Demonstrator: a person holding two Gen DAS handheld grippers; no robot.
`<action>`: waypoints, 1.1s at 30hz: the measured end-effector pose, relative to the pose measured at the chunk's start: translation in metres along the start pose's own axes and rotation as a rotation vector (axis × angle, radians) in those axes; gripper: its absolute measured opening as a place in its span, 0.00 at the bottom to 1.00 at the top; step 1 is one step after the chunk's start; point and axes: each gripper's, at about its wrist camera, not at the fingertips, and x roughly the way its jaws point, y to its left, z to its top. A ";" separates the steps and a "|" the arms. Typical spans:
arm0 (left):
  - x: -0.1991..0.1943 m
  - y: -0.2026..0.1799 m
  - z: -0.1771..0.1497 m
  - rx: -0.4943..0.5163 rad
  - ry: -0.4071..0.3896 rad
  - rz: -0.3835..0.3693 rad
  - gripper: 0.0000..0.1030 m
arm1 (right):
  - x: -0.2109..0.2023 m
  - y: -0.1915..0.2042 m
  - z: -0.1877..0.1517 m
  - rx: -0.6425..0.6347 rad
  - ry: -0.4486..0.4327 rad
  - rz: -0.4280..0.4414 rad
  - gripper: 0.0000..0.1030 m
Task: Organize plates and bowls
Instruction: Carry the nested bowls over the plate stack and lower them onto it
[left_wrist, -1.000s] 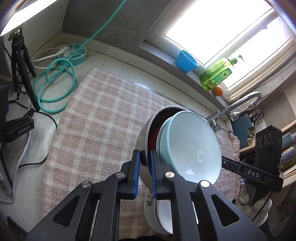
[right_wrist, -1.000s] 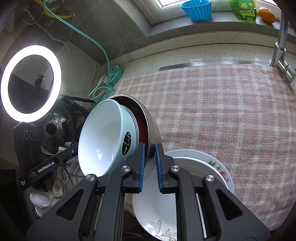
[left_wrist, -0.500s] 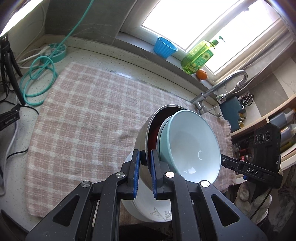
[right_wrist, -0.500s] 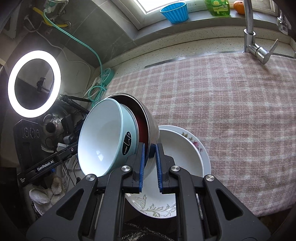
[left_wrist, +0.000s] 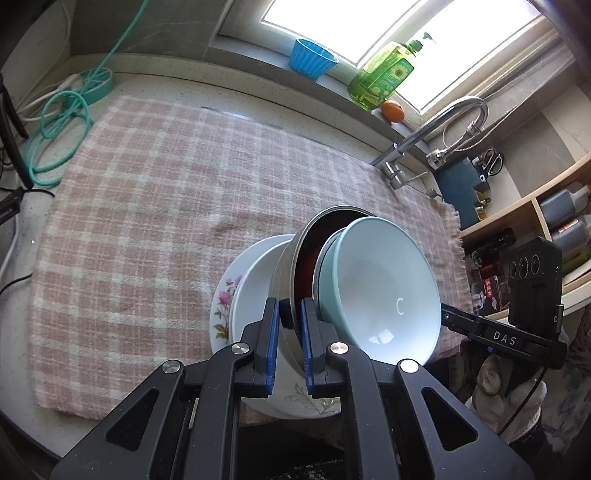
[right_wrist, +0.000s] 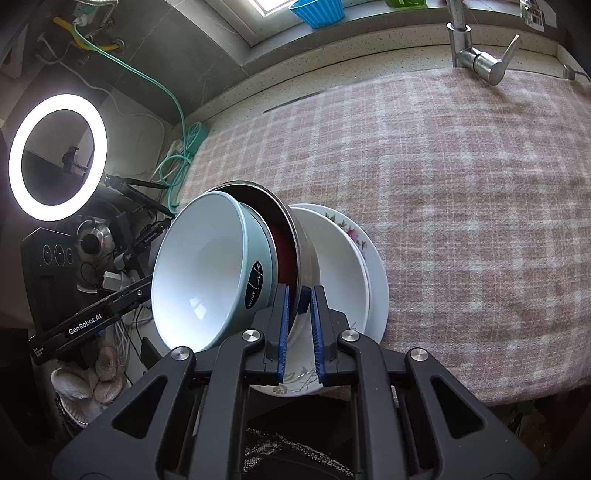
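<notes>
A steel bowl (left_wrist: 286, 275) (right_wrist: 306, 258) holds a dark red bowl and a pale teal bowl (left_wrist: 384, 288) (right_wrist: 207, 273) nested inside it. The stack is tilted on edge. My left gripper (left_wrist: 289, 325) is shut on the steel bowl's rim from one side. My right gripper (right_wrist: 297, 306) is shut on the same rim from the other side. Below them lie two stacked white plates with flower prints (left_wrist: 236, 299) (right_wrist: 354, 266), near the front edge of the pink checked cloth (left_wrist: 147, 192) (right_wrist: 461, 184).
A faucet (left_wrist: 436, 129) (right_wrist: 476, 55) stands at the cloth's far right. A blue cup (left_wrist: 312, 59), a green soap bottle (left_wrist: 384, 74) and an orange (left_wrist: 392, 110) sit on the windowsill. A teal hose (left_wrist: 59, 122) lies at the left; a ring light (right_wrist: 57, 157) stands beside the counter.
Both grippers have carried the nested bowls further back over the counter's front edge. The plates now show more fully beneath and beside the bowls.
</notes>
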 end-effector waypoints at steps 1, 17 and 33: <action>0.001 -0.001 -0.001 0.003 0.003 0.001 0.08 | 0.001 -0.002 -0.001 0.003 0.003 -0.001 0.12; 0.008 -0.004 -0.011 0.009 0.026 0.031 0.09 | 0.008 -0.006 -0.009 0.017 0.024 -0.007 0.12; 0.009 -0.005 -0.015 0.016 0.030 0.057 0.09 | 0.007 -0.003 -0.011 0.012 0.024 -0.003 0.12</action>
